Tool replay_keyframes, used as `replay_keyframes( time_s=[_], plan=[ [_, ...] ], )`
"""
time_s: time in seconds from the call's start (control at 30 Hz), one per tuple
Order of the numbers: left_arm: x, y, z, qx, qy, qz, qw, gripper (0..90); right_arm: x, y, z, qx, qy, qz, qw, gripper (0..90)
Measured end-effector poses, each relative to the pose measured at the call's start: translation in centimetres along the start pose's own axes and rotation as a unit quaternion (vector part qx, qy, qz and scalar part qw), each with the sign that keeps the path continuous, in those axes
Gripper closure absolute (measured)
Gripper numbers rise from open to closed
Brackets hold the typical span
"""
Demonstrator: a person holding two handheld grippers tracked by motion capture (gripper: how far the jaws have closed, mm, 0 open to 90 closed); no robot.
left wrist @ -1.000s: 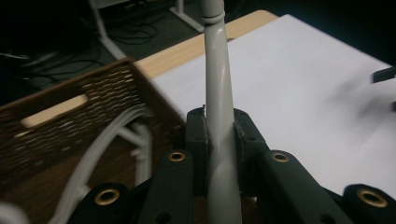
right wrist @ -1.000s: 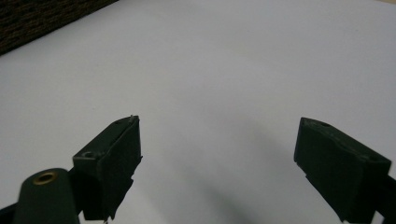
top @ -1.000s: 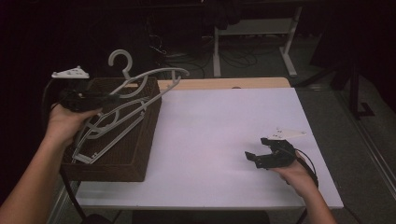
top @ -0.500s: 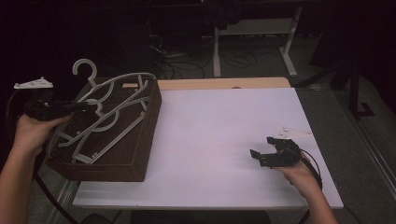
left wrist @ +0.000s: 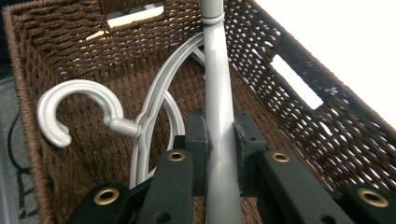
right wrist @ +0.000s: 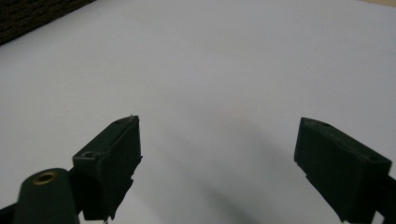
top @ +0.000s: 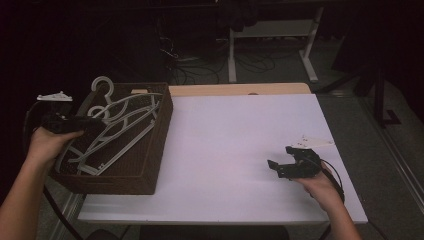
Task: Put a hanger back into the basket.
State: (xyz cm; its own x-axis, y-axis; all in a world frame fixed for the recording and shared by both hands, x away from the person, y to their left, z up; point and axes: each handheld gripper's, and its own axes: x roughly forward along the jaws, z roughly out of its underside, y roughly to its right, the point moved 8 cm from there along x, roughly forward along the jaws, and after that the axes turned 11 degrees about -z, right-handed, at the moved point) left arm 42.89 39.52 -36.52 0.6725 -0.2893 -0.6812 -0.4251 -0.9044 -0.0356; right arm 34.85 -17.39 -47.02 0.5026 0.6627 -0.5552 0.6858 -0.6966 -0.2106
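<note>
Left gripper: the left gripper [left wrist: 219, 135] is sitting over the near-left corner of the basket, its two jaws pressing together on a grey bar of the upper hanger.
Held hanger: the upper hanger [left wrist: 215, 74] is running straight out from between the jaws toward the basket's far wall; in the high view the same hanger [top: 127, 112] is lying slanted across the basket's open top.
Second hanger: a second hanger [left wrist: 149, 112] is lying just left of the jaws and lower down, its hook [left wrist: 70, 105] curling toward the basket's left wall.
Basket: the brown woven basket [top: 155, 150] is surrounding the left jaws on three sides; a slot handle [left wrist: 299, 81] is showing in the wall to their right, and another slot in the far wall ahead of them.
Left hand: the left hand [top: 47, 142] is gripping the tool at the basket's left edge.
Right gripper: the right gripper [top: 285, 165] is resting low over the white table [top: 235, 140], well apart from the basket, with its jaws standing wide apart and gripping nothing.
Right gripper view: bare white tabletop is lying between and ahead of the right gripper's [right wrist: 219, 154] jaws; a strip of the dark basket is showing far off at upper left.
Right hand: the right hand [top: 320, 187] is holding that tool from behind.
</note>
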Motion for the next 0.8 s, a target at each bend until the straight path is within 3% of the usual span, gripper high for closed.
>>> replay_keyframes(
  time_s=[0.07,0.13,0.23,0.4,0.47,0.67,0.8],
  plan=[
    [0.9,0.2,0.3,-0.008,-0.011,0.009,0.9999,79.1,0.0,0.0,0.0,-0.001,-0.001,0.0,1.0,14.3],
    [1.7,0.6,0.9,-0.016,-0.022,0.035,0.999,75.6,-0.1,0.0,0.0,-0.002,-0.001,0.002,1.0,14.3],
    [2.4,0.8,1.3,-0.004,-0.029,0.012,0.9995,51.9,-0.2,0.0,0.0,-0.004,0.0,0.002,1.0,14.4],
    [2.0,1.0,0.5,0.002,-0.001,-0.006,1.0,35.4,-0.2,-0.1,-0.2,-0.006,0.001,0.001,1.0,14.4],
    [1.6,1.4,0.1,0.002,0.01,0.0,0.9999,32.0,-0.3,-0.1,-0.3,-0.008,0.002,0.0,1.0,14.3],
    [0.7,4.9,-1.1,0.021,0.044,0.034,0.9983,24.2,-0.4,-0.6,-0.7,-0.012,0.005,-0.005,0.9999,14.3],
    [0.4,8.3,-1.7,0.036,0.062,0.07,0.9949,19.7,-0.7,-1.1,-1.3,-0.019,0.009,-0.01,0.9997,13.6]
  ],
)
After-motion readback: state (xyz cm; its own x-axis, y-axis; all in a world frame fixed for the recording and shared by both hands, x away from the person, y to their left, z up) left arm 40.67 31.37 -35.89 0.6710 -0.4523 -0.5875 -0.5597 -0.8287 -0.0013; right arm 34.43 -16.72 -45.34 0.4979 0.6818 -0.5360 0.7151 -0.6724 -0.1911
